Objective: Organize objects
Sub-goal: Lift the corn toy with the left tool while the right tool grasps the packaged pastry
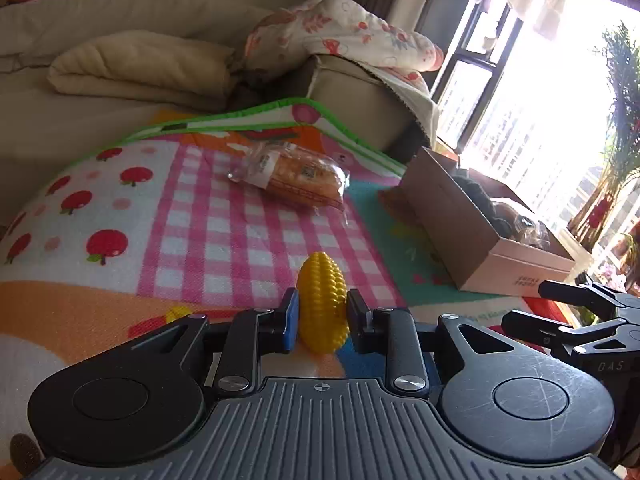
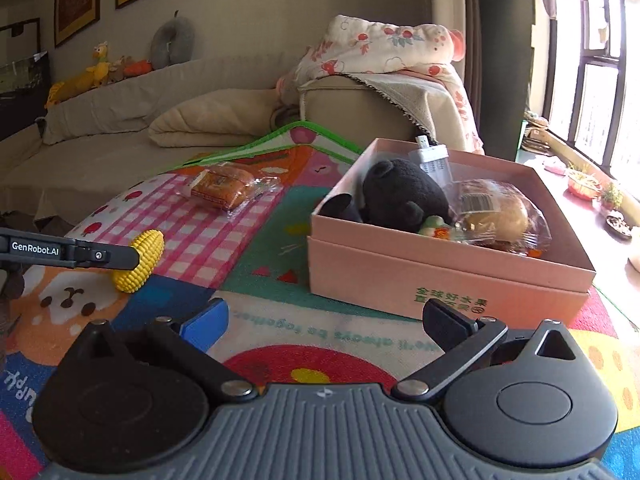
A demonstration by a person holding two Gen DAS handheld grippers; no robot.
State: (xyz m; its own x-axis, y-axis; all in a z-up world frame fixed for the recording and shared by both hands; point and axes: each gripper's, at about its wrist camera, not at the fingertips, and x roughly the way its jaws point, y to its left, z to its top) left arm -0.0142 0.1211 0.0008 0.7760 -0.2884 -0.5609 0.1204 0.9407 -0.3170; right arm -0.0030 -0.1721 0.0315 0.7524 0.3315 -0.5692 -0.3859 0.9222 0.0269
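Observation:
A yellow toy corn cob (image 1: 322, 300) stands between the pads of my left gripper (image 1: 322, 312), which presses on both its sides just above the colourful play mat (image 1: 200, 224). In the right wrist view one left finger (image 2: 100, 256) crosses the corn cob (image 2: 138, 260) at the left edge. My right gripper (image 2: 324, 316) is open and empty, low over the mat in front of a pink cardboard box (image 2: 440, 280). The box holds a black plush toy (image 2: 404, 196), a wrapped bun (image 2: 496, 212) and a white charger (image 2: 432, 160). A wrapped bread (image 1: 296, 180) lies on the pink check patch.
A beige sofa (image 2: 120, 140) with a folded blanket (image 2: 216, 120) and a floral quilt (image 2: 384, 48) runs behind the mat. The pink box (image 1: 460, 220) sits to the right of the corn. A window sill with small pots (image 2: 584, 184) is at the far right.

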